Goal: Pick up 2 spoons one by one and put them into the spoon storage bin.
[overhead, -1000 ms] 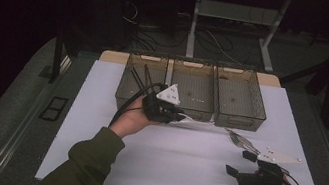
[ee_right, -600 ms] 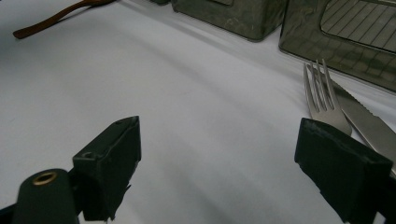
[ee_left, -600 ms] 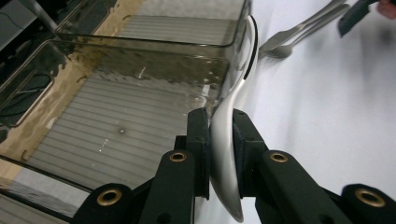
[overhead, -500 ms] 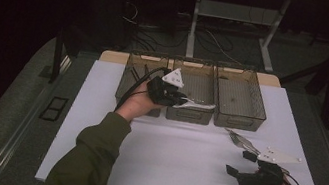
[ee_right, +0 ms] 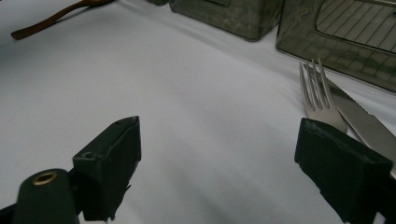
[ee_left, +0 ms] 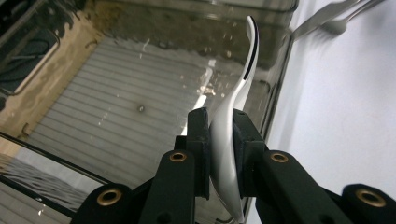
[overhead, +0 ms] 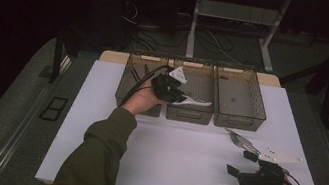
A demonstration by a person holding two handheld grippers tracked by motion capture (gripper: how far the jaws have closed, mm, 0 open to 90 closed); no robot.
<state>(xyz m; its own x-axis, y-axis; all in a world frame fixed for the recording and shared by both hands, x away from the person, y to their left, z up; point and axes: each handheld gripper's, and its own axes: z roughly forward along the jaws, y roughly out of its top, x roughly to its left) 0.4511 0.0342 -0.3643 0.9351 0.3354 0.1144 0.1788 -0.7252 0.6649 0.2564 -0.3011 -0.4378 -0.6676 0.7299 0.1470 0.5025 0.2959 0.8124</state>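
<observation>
No lettering, label, brand mark, number or sign can be read anywhere in these views.

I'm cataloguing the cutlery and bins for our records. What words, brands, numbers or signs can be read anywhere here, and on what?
None: no readable text.
Spoon in the left gripper: plain metal, no stamp showing.
Fork and knife: no marks legible.
Three bins: no labels visible.
</observation>
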